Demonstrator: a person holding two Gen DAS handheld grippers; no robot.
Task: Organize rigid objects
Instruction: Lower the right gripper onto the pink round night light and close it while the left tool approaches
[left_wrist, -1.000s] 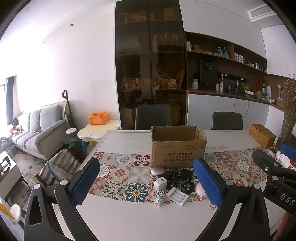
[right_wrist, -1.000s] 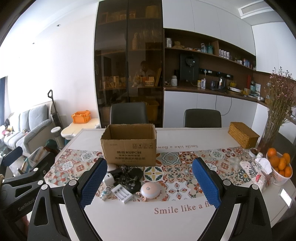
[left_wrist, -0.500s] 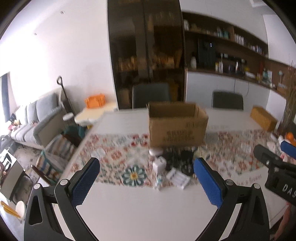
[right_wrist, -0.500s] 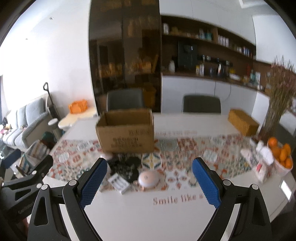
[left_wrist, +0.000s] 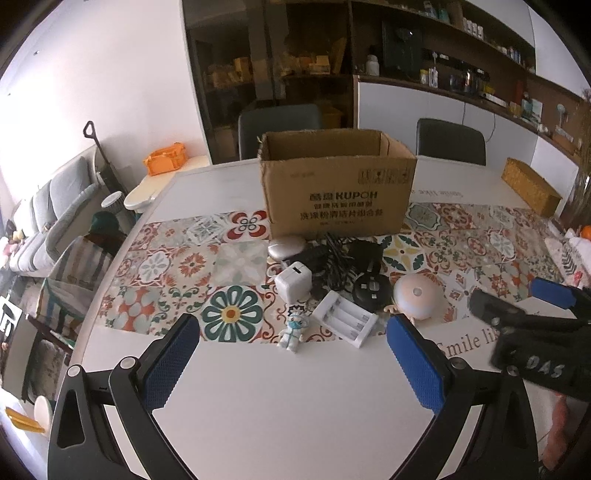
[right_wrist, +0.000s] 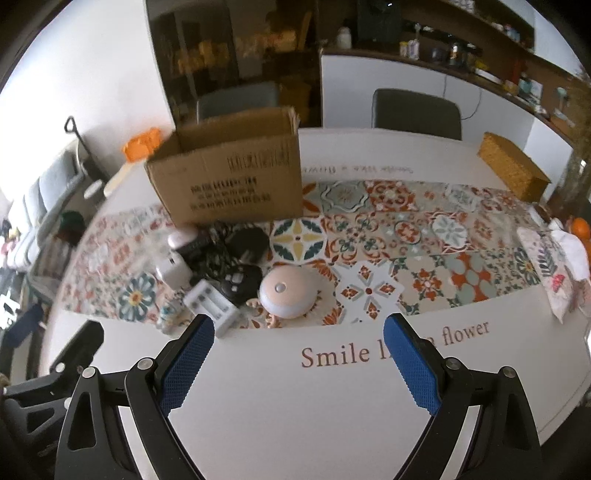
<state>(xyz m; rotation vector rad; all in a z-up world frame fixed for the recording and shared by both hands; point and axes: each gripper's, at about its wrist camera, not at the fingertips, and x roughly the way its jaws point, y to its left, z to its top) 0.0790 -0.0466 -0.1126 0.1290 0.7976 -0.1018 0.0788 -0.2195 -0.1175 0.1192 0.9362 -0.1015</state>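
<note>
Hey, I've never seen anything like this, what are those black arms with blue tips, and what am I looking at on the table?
These are two handheld claws, one in each of a person's hands, each carrying a wide-angle camera that looks out along its fingers. One picture is from the left claw, the other from the right claw. Both are open and hold nothing. On the table stands an open cardboard box. In front of it lie a white charger cube, a white battery holder, a small figurine, a round pinkish lamp and tangled black cables and adapters.
</note>
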